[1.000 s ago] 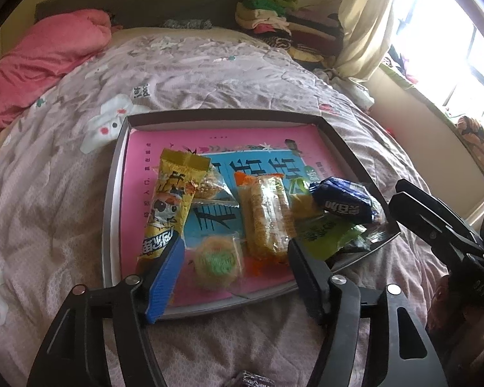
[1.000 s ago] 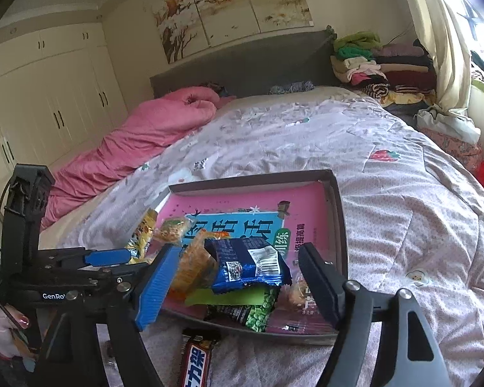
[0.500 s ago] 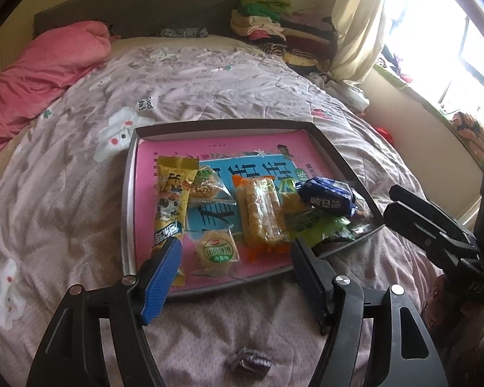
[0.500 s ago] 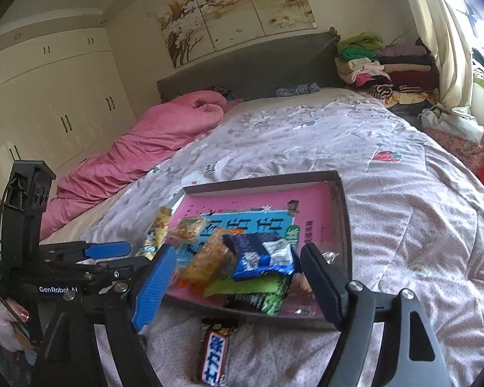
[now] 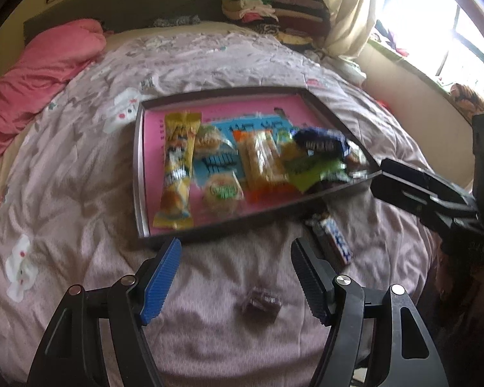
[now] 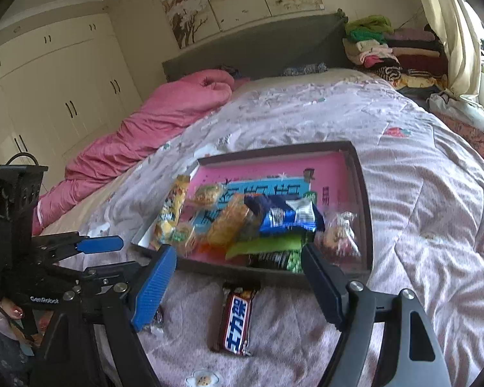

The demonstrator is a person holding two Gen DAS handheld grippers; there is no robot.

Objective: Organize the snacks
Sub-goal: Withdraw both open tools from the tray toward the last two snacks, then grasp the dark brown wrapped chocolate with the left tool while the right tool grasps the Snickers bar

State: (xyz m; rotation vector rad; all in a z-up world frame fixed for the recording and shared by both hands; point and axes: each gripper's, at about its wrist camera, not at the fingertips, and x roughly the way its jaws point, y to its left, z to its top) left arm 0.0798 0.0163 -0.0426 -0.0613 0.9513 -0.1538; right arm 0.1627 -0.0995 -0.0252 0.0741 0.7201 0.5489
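**Snacks in tray, two pieces on quilt**

Snacks are being kept in a dark tray with a pink bottom, which is lying on the quilt of a bed. In the tray, a long yellow packet is lying at the left side, two round cakes are placed beside it, and an orange bar is lying in the middle. A blue packet is resting on top of a green packet near the right corner.

Two pieces are lying outside the tray, on the quilt. A chocolate bar is lying just before the near rim, and a small dark candy is lying closer to the camera in the left wrist view.

The left gripper is being held above the quilt, with the candy seen between its fingers but apart from them; the jaws are standing wide and nothing is being gripped. The right gripper is being held over the chocolate bar and the near rim; its jaws are standing wide as well, and nothing is being pressed by the pads.

A pink blanket is lying at the far left side of the bed.
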